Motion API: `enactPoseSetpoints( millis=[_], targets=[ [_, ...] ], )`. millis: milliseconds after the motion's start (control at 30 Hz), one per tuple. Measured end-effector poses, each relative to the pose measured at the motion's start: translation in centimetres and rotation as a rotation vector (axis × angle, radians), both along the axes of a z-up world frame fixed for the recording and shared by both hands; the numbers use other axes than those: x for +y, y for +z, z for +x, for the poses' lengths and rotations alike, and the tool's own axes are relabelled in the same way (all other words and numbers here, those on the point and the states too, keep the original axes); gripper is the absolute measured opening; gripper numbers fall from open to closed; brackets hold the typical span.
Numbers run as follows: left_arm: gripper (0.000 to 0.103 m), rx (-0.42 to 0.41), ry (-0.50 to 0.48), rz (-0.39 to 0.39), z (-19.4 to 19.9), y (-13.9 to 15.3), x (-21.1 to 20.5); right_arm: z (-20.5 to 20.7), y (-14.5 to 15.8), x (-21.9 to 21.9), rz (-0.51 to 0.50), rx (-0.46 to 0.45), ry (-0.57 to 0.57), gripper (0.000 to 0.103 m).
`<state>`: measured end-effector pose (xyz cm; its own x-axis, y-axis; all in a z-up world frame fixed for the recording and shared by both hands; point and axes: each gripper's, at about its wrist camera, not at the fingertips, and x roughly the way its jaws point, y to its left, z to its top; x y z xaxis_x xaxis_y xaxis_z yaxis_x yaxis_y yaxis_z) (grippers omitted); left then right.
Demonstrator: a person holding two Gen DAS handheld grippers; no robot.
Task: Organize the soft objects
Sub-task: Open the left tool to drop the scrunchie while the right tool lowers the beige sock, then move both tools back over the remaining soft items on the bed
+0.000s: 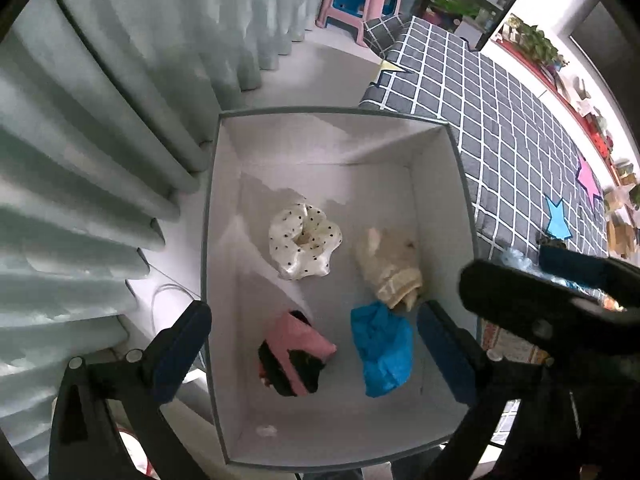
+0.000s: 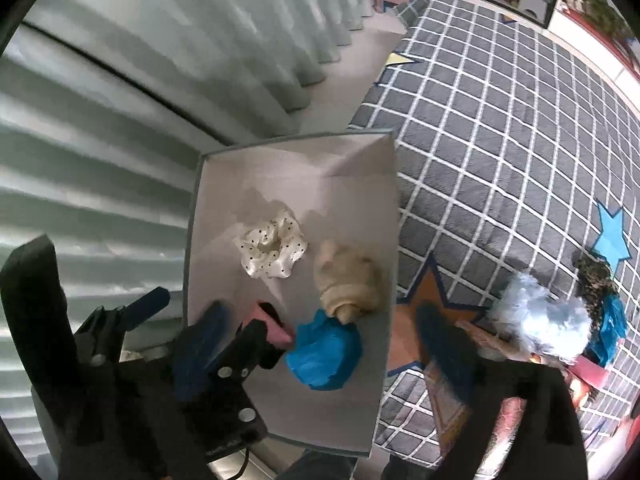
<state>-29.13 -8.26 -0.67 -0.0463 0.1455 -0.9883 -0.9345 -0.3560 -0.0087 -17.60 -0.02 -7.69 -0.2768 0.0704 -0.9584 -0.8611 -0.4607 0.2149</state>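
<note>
Four soft things lie in the box, all seen between the wide-spread fingers of the left gripper: a pink roll nearest its left finger, a dotted scrunchie further ahead, a blue wad just inside its right finger, and a beige bundle touching the wad's far end. Nothing sits against the pads, so this gripper carries nothing.

Further right, the right gripper also stands fully open and empty. Its left finger hangs over the box beside the pink roll, close behind the left gripper's body; its right finger is outside the box, over the checked cloth. A fluffy blue puff lies just right of that finger, and a dark patterned piece with a teal scrap beyond it, all still out of the box.

Risks, as I judge them: the two tools crowd the same corner, so a careless swing toward the puff could knock them together or catch the box wall and shove the box. The puff is loose and airy; a shallow pinch may take only fibres and drop it short. A low approach could also snag the cloth. The wad and bundle look lightly crumpled and may unfold, leaving less room for later drops.
</note>
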Motion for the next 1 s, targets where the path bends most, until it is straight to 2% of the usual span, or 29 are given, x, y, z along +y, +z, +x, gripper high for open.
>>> enactPoseSetpoints(
  millis=[167, 300, 433, 600, 767, 1000],
  targets=[
    [0.103, 0.017, -0.019, -0.006, 1.3, 0.5, 0.5, 1.1, 1.5, 0.6, 0.007, 0.028, -0.034, 0.103],
    [0.103, -0.042, -0.032, -0.018, 2.5, 0.7, 1.4, 3.1, 2.6, 1.1, 0.017, 0.052, -0.076, 0.103],
    [0.103, -0.063, -0.074, -0.022, 4.6, 1.4, 2.8, 6.5, 3.6, 1.9, 0.03, 0.073, -0.134, 0.103],
    [0.103, -0.073, -0.147, -0.031, 8.2, 1.8, 4.9, 12.8, 4.2, 3.8, 0.039, 0.068, -0.244, 0.103],
    [0.103, -0.072, -0.206, -0.041, 12.0, 1.6, 6.4, 20.7, 3.3, 5.6, 0.036, 0.038, -0.383, 0.103],
    [0.103, -0.06, -0.267, -0.069, 16.6, 1.2, 7.9, 31.0, -1.6, 6.4, -0.027, -0.073, -0.539, 0.103]
  ],
)
